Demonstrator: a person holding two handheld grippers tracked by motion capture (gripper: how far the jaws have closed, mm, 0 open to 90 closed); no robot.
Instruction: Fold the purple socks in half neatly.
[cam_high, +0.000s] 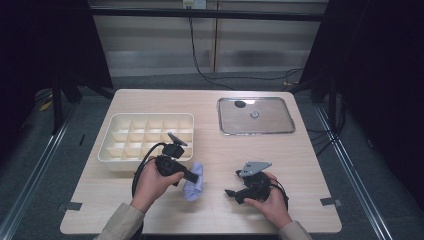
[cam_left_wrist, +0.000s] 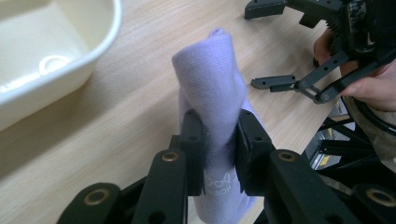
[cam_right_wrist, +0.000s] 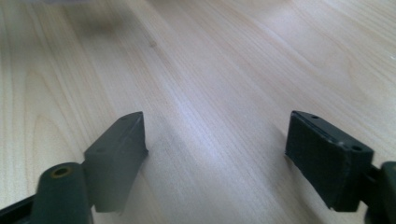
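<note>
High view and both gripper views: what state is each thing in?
Lilac sock: folded, pinched in the left claw.
Right claw: open, nothing between its jaws, above bare table.
Divided cream box: compartments look empty.
Metal tray: flat on the table, small round item on it.

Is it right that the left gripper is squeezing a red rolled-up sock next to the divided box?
Not quite: the sock is pale purple, not red, as the left gripper view shows. The left gripper does squeeze the rolled-up sock next to the divided box.
</note>
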